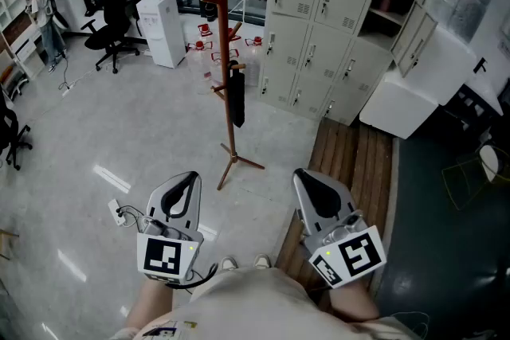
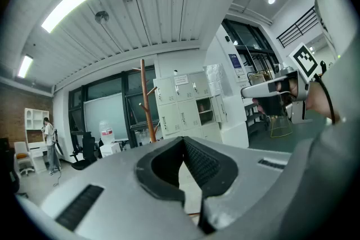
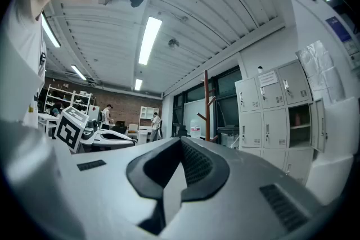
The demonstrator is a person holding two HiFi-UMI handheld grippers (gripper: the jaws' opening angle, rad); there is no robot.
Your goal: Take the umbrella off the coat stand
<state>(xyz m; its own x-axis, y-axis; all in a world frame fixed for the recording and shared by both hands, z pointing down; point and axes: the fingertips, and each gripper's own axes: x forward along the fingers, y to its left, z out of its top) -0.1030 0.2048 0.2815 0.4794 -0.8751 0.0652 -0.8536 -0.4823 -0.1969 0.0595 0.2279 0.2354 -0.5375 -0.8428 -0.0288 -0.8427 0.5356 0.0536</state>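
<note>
The black folded umbrella [image 1: 237, 98] hangs tip-down from a low peg on the wooden coat stand [image 1: 225, 28], on the pole's right side and off the floor. The stand rests on spread feet on the pale floor [image 1: 119, 131]; its top is cut off by the upper edge of the head view. Just behind it are small red-framed items, too small to identify. To its left stand a white water dispenser [image 1: 162, 32] and a black office chair [image 1: 111, 24]. To its right are a bank of grey lockers [image 1: 319, 12], a white cabinet [image 1: 402, 103] and a slatted wooden platform [image 1: 351, 159].

The left claw [image 1: 186, 179] and the right claw [image 1: 307, 176] are both held level, low in the head view and well apart from the stand. Each is clenched on nothing, its jaws meeting at the tips. In the left gripper view the claw's own body [image 2: 183, 141] hides the umbrella, leaving only the upper pole [image 2: 145, 98] visible. The right gripper view likewise shows only the pole [image 3: 206, 104] above its claw [image 3: 181, 141].
</note>
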